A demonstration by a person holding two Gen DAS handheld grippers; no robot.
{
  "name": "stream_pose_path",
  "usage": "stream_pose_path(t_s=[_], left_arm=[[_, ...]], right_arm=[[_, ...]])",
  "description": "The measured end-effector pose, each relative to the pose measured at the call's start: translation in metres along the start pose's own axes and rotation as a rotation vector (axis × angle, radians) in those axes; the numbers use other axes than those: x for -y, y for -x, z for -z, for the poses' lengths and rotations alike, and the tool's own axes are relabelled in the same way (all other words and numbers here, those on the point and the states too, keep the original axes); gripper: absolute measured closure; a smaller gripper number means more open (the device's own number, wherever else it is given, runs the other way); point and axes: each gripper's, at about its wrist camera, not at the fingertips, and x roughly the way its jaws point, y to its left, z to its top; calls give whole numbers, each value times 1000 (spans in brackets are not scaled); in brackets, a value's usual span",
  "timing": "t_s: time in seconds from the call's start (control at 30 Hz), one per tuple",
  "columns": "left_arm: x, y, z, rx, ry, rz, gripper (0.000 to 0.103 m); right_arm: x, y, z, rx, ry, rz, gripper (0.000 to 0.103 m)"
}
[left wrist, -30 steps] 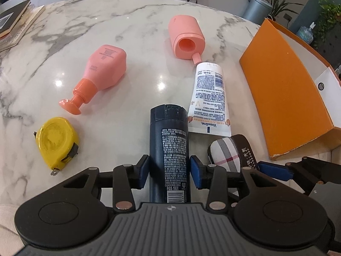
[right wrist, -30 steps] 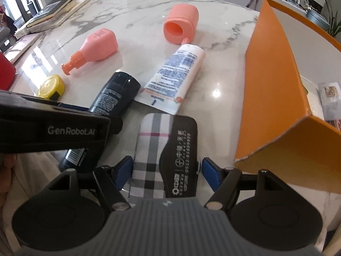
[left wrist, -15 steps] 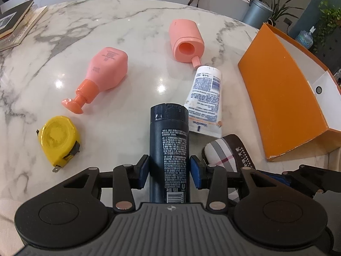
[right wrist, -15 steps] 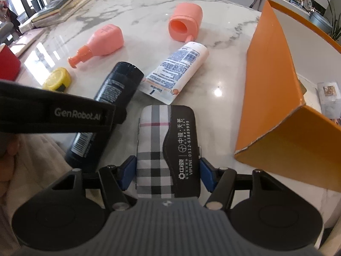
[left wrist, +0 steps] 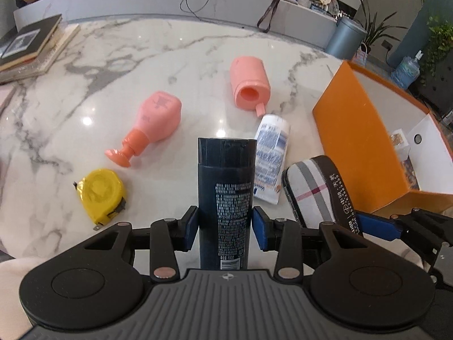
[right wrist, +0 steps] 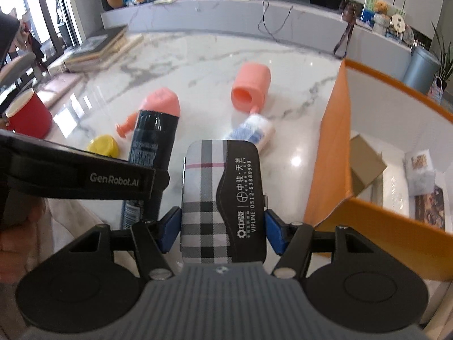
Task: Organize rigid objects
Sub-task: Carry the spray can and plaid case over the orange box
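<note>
Glossy marble table point(left wrist: 119, 56), matt orange cardboard box point(left wrist: 354, 141)

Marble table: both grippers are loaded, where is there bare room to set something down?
Bare marble table lies between the books and the pink pump bottle, and behind the pink cup. Crowded: the lotion tube touches the cup's spout, close to the orange box.

The plaid case point(right wrist: 223, 201) reads "VIPLINE: 0512-63889999"; the left gripper's point(right wrist: 85, 175) black side reads "GenRobot.AI".
</note>
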Motion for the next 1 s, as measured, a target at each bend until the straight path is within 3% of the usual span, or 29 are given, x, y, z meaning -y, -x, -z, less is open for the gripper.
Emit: stream_pose_path(t_s=[0.33, 0.6, 0.87, 0.97, 1.0], left_arm=[[25, 34, -24, 90, -21, 11, 57], [67, 46, -48, 143, -104, 54, 57], [132, 38, -72, 154, -227, 148, 57], [160, 27, -75, 173, -308, 111, 57], [166, 23, -76, 164, -313, 132, 57]], right_arm=[[13, 43, -16, 146, -6, 10, 41], [55, 69, -27, 233, -52, 78, 41], [119, 83, -29, 240, -119, 148, 41], [142, 83, -26, 226, -128, 189, 41], [148, 81, -25, 217, -132, 201, 41]])
